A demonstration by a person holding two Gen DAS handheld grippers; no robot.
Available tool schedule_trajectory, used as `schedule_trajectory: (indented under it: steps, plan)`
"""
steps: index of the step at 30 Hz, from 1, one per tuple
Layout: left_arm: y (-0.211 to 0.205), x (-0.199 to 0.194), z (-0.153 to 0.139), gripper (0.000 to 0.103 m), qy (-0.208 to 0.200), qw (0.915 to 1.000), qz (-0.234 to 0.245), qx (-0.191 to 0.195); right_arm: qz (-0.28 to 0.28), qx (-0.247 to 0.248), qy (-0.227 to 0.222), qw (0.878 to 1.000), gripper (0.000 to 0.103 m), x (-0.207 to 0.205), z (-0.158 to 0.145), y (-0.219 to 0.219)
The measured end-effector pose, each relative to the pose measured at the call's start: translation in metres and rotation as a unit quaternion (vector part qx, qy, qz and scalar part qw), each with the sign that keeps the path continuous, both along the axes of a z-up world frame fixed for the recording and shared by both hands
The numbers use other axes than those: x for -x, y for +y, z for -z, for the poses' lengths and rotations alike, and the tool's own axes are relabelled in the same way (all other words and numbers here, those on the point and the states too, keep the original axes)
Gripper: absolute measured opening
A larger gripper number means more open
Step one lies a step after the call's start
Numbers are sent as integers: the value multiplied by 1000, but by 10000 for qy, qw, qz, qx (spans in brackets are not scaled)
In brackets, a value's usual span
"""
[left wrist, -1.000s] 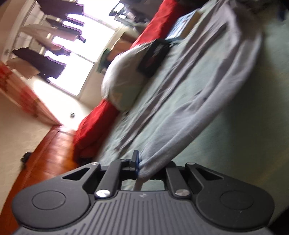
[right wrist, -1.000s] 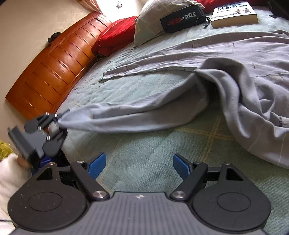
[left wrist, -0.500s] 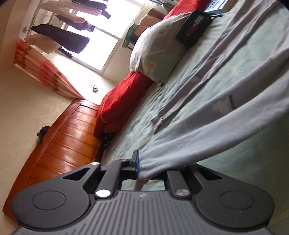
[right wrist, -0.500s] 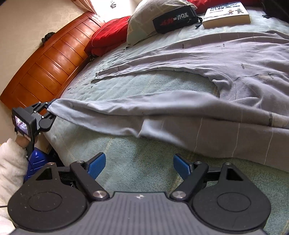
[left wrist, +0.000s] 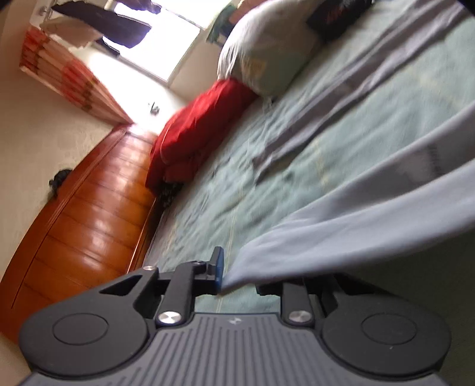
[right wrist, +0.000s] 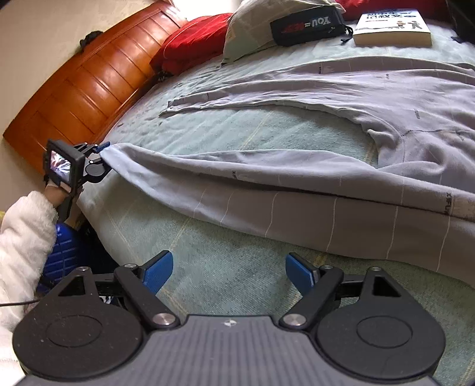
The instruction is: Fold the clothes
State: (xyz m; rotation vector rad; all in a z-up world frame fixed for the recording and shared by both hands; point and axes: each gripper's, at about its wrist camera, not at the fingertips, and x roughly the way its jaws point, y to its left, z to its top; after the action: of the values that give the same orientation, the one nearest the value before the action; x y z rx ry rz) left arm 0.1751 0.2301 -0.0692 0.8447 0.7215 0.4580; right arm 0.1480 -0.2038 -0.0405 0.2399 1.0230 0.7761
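A grey long-sleeved garment (right wrist: 341, 166) lies spread over the green bed cover (right wrist: 225, 267). Its near sleeve (left wrist: 341, 225) stretches toward the bed's left edge. My left gripper (left wrist: 237, 282) has its jaws a little apart, with the cuff end of that sleeve lying between them; its right finger is hidden by the cloth. It also shows in the right wrist view (right wrist: 102, 154), at the cuff. My right gripper (right wrist: 228, 270) is open and empty, hovering above bare cover just in front of the garment's hem.
A wooden headboard (right wrist: 86, 89) runs along the left. Red pillows (right wrist: 190, 41), a grey pillow (right wrist: 252, 32) with a black pouch (right wrist: 308, 25), and a book (right wrist: 392, 28) lie at the far side. The far sleeve (right wrist: 225, 95) lies flat.
The left gripper pulled the sleeve out toward the bed's left edge, stretching it straight. Its jaws have parted since half a second ago. The right gripper stayed open, shifting slightly.
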Motion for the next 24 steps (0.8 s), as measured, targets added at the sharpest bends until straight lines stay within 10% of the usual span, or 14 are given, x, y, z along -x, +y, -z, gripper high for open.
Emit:
schedule_trajectory:
  steps: [7,14,24]
  plan:
    - [44,13,-10,23,-62,9907,-978,941,-5,-47,58,10000,87,-3,1,0]
    - [59,46,-28,25,-218,9621,-1338,2366,-205,-101,77,9997,87,-1,-1,4]
    - [-36,66,-37,50,197,9697,97,2432,-201,212,-598,9978,85,18,-11,-24]
